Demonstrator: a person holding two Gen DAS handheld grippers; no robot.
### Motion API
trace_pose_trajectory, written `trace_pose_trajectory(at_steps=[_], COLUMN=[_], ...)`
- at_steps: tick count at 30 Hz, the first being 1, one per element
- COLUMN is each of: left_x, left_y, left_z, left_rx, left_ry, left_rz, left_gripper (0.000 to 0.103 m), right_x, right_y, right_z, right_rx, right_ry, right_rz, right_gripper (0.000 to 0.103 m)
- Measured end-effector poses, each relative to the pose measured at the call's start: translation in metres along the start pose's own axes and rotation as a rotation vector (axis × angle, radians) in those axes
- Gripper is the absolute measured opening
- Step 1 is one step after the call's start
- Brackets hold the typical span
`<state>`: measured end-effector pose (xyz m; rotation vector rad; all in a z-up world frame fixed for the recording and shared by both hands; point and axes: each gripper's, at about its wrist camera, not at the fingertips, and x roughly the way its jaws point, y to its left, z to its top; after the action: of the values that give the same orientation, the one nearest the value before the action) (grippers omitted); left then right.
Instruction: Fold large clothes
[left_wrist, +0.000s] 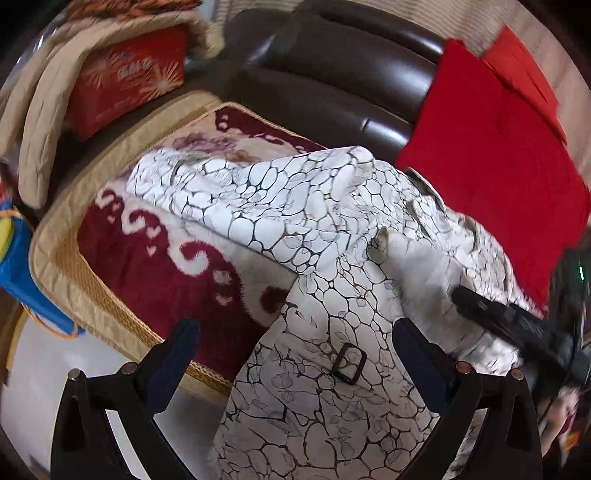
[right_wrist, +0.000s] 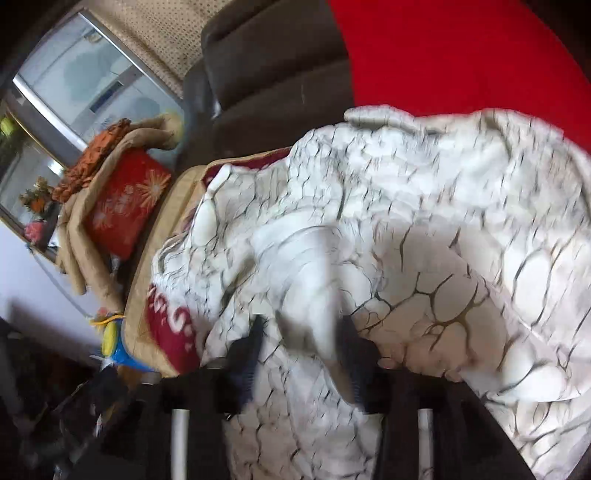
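Observation:
A large white garment (left_wrist: 295, 206) with a dark crackle print lies rumpled on the sofa seat, one part hanging over the front edge. A black buckle (left_wrist: 349, 363) sits on that hanging part. My left gripper (left_wrist: 293, 330) is open wide above the hanging cloth, its fingers on either side and not pressing it. At the right of the left wrist view, a black finger (left_wrist: 480, 306) of the right gripper lies on the garment. In the blurred right wrist view the right gripper (right_wrist: 303, 332) stands open with a white fold of the garment (right_wrist: 406, 192) between its fingers.
The seat has a maroon and cream cover (left_wrist: 155, 266) with a tan border, against a brown leather sofa back (left_wrist: 332, 81). A red cushion (left_wrist: 491, 155) leans at the right. A red box (left_wrist: 125, 81) and tan quilted covers sit at the left; a blue and yellow object (left_wrist: 18, 266) lies by the white floor.

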<state>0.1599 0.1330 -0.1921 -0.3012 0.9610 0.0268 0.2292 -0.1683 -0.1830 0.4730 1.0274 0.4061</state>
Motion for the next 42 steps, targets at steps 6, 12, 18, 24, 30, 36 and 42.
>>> trace_pose_trajectory(at_steps=[6,12,18,24,30,36,42], left_x=[0.018,0.049,0.095,0.123,0.074,0.032,0.051], left_y=[-0.015,-0.059,-0.095,-0.097,-0.056,0.05,0.139], left_z=[0.005,0.007,0.007,-0.002,0.009,0.051,0.085], left_rx=[0.02,0.094,0.16,0.196,0.189,-0.046,-0.27], left_ry=[0.022,0.068,0.126,0.223,0.132,-0.009,-0.004], left_rz=[-0.023,-0.105,-0.098,-0.063,-0.063,0.032,0.129], left_gripper=[0.103,0.103,0.103,0.103,0.103,0.103,0.103], right_x=[-0.052,-0.051,-0.041,-0.053,-0.019,-0.039,-0.025], right_y=[-0.051,-0.108,-0.119,-0.098,-0.099,-0.075,-0.052], right_z=[0.001,-0.013,-0.024,-0.022,-0.03,-0.024,-0.031], right_rx=[0.147,0.304,0.309,0.259,0.278,0.205,0.122], right_ry=[-0.192,-0.213,-0.173,-0.206,-0.09,-0.171,-0.16], right_rz=[-0.02,-0.107,-0.133,-0.043,-0.078,-0.014,0.007], right_gripper=[0.076,0.075,0.072,0.072,0.074,0.074,0.074])
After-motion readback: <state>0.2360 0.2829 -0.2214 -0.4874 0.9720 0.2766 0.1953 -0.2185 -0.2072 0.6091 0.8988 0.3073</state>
